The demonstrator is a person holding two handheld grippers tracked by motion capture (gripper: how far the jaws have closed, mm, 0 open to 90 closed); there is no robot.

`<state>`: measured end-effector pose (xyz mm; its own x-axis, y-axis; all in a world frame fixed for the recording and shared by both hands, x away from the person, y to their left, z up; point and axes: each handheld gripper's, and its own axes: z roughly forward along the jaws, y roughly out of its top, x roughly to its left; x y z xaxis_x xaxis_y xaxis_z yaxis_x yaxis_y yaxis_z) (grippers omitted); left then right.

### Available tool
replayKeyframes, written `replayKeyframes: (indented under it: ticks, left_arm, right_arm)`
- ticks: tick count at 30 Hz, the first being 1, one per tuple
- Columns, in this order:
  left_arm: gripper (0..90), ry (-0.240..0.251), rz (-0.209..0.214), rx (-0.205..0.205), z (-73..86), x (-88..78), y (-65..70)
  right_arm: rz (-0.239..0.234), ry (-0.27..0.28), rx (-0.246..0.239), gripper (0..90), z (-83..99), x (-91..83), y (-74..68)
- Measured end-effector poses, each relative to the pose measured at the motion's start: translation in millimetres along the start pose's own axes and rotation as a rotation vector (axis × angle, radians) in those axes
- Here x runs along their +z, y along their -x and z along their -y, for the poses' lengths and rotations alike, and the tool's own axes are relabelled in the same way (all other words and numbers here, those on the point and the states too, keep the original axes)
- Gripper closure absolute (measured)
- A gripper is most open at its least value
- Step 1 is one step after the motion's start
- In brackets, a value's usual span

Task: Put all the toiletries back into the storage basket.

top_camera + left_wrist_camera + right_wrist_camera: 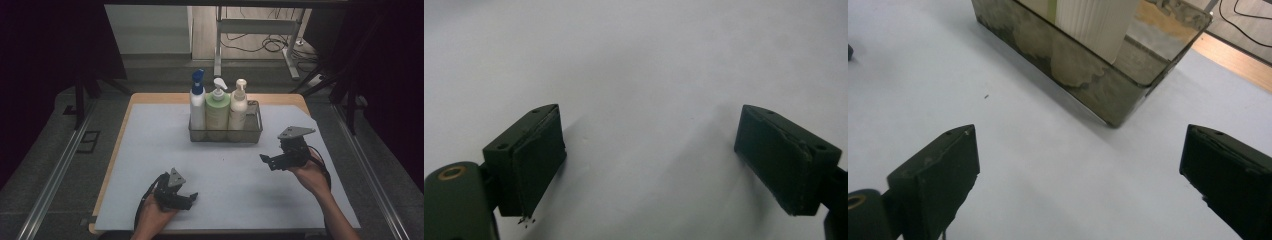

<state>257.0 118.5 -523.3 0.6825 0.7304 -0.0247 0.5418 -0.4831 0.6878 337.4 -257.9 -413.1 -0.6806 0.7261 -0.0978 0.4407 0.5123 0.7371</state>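
Three pump bottles (218, 107) stand upright in a wire-mesh metal basket (252, 134) mid-worktop (packed side by side); right tool (267, 161), jaws apart and empty, hovers near it; left tool (189, 198) gapes idle.

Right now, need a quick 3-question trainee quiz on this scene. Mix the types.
1. How many bottles stand in the wire basket?
2. True or false: the right claw grips the cream bottle.
3. Which bottle is at the row's left end in the high view? A) blue-capped bottle B) green bottle C) cream bottle

Key: 1. Three. 2. False; its jaws stand open over the mat. 3. A.
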Motion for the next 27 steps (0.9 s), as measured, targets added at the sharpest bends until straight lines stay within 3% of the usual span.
replayKeyframes:
  ticks: [12,27]
  left_arm:
    - [12.4,0.001,0.0,-0.002,0.1,0.1,0.3]
    - [12.4,0.0,-0.002,-0.002,0.1,0.0,0.4]
  right_arm:
    - [0.011,-0.015,0.022,0.0,23.3,-13.2,0.4]
    - [0.031,-0.031,0.052,0.0,59.6,-16.5,0.0]
